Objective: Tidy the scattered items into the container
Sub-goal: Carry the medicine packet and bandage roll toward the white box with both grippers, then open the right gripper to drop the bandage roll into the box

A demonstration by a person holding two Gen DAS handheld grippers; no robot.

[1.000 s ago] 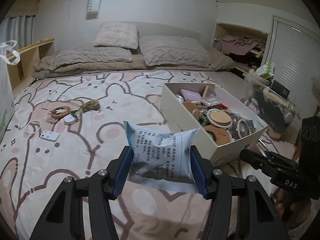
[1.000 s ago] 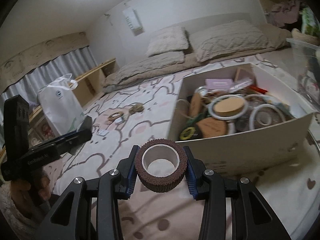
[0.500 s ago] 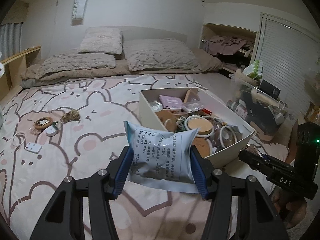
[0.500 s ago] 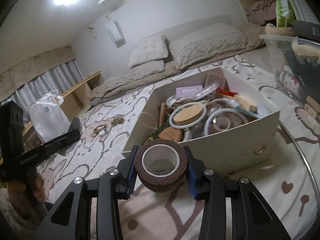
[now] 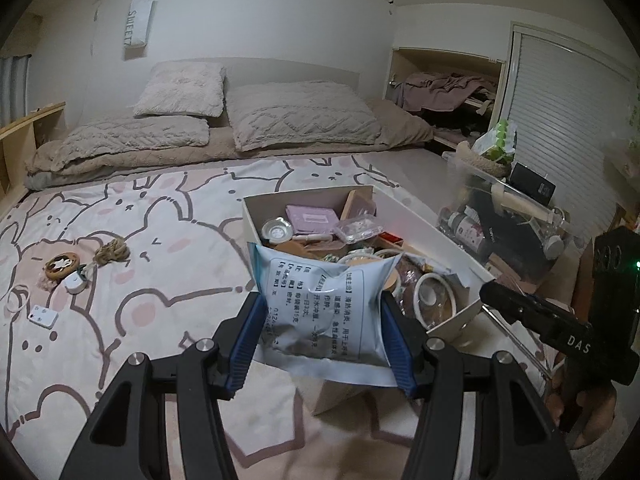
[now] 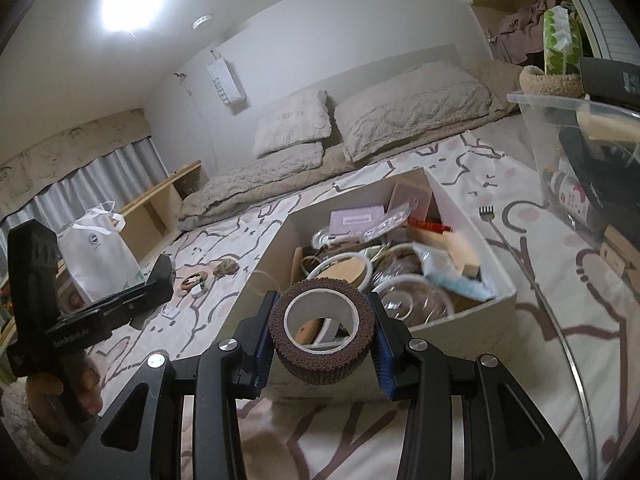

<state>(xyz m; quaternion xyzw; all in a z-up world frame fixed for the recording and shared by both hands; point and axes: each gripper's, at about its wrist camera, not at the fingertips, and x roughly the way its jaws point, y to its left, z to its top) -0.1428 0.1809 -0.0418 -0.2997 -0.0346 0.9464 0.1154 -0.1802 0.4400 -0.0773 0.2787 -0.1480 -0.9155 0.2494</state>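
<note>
My left gripper (image 5: pixel 322 338) is shut on a pale blue printed packet (image 5: pixel 320 308), held over the near corner of the white box (image 5: pixel 252 224). In the right wrist view my right gripper (image 6: pixel 322 334) is shut on a brown roll of tape (image 6: pixel 322 334) with a white core, just above the near wall of the same white box (image 6: pixel 456 208). The box holds several items: rings, wooden discs, a purple case. The packet hides part of its contents. On the bunny-print cover lie a wooden charm (image 5: pixel 61 265), a twine knot (image 5: pixel 112 252), a small white remote (image 5: pixel 43 316) and a white ring (image 5: pixel 18 298).
A clear plastic bin (image 5: pixel 508 216) with bottles and dark items stands to the right of the box. A fork (image 6: pixel 489 216) lies between them. Pillows (image 5: pixel 296 114) line the far end of the bed. A white bag (image 6: pixel 96 252) stands at the left.
Both grippers have moved toward the box with their loads; the box has grown nearer and shifted in view. The grips are unchanged.
</note>
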